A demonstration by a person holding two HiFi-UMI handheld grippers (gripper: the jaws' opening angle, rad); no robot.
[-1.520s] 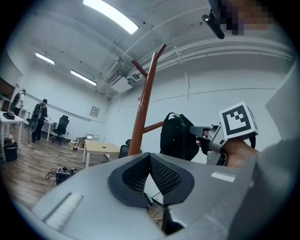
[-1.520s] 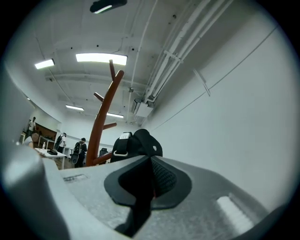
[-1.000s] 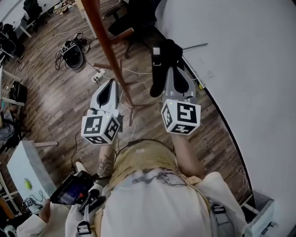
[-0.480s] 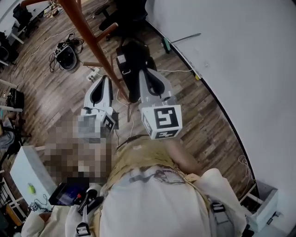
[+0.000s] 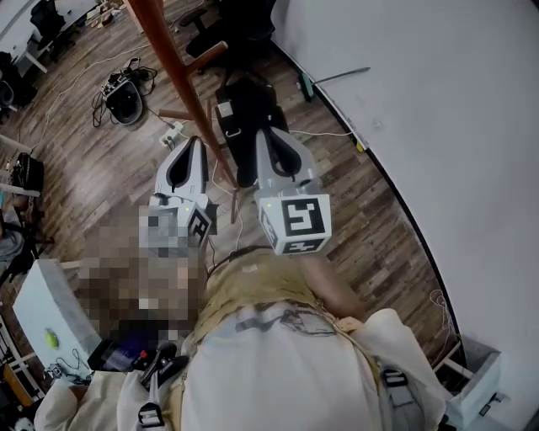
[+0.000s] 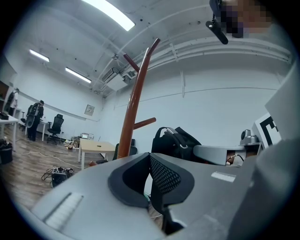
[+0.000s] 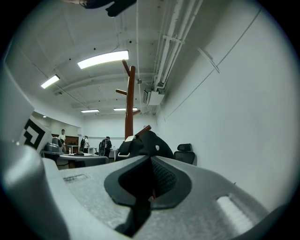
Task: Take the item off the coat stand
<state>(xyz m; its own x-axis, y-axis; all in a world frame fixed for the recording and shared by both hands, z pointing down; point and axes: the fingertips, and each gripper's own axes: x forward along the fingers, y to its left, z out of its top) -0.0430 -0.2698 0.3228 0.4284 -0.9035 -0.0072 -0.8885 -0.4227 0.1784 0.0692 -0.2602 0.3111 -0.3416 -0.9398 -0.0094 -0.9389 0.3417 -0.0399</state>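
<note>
The brown wooden coat stand [image 5: 181,84] rises from the wood floor, and its pole and pegs also show in the left gripper view [image 6: 133,103] and the right gripper view [image 7: 130,98]. A black bag [image 5: 240,114] hangs just right of the pole, off the pegs. My right gripper [image 5: 258,135] is shut on the black bag's strap, which runs down between its jaws [image 7: 151,161]. The bag [image 7: 145,143] bulges just past the tips. My left gripper [image 5: 195,141] is left of the pole, shut and empty [image 6: 150,157]. The bag [image 6: 176,143] lies to its right.
A white wall [image 5: 438,109] curves along the right. A black office chair [image 5: 232,25] stands behind the stand. Cables and a dark round object [image 5: 122,97] lie on the floor at far left, with a power strip [image 5: 174,135] near the stand's base. A white cabinet [image 5: 46,311] is at lower left.
My right gripper has carried the black bag leftward, from well right of the pole to close beside it and nearer the left gripper. In the last half second little has moved.
</note>
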